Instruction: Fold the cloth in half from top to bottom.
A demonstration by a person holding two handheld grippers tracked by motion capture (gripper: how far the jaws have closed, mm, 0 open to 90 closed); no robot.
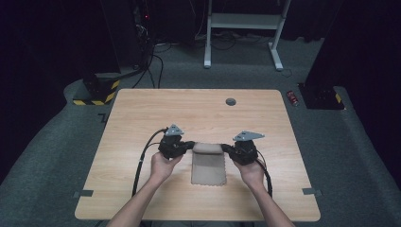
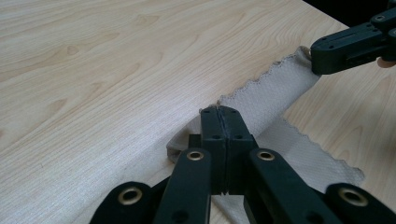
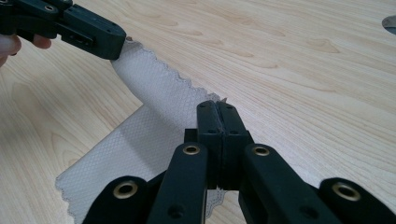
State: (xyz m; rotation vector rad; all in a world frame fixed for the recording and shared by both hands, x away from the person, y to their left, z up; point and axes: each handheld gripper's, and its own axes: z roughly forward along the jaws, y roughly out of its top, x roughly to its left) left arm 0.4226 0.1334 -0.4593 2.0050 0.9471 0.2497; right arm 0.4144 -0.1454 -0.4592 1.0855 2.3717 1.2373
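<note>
Nearest you, your forearms come in from the bottom edge of the high view and each hand carries a tool; the left tool (image 1: 189,144) and the right tool (image 1: 227,148) sit at the two far corners of the beige cloth (image 1: 208,166), which lies near the middle of the wooden surface (image 1: 142,113), a little toward your side. Both tools are clamped on the cloth: in the left gripper view your left tool (image 2: 220,110) has its jaws pressed flat together with the scalloped hem pinched between them, and the right gripper view shows the same at your right tool (image 3: 218,105). Holding the two corners at once probably lets you carry the far edge over evenly, so the fold stays square; the lifted edge already curls into a soft roll between the tools while the near part rests flat. The overhead picture gives the layout but hides the pinch itself; the two gripper views show the fabric caught at the tips and its fine woven texture. Farther off, a round grey grommet (image 1: 231,101) sits near the surface's far edge, and beyond it stand a white frame (image 1: 246,28) and a small red can (image 1: 293,98) on the floor.
</note>
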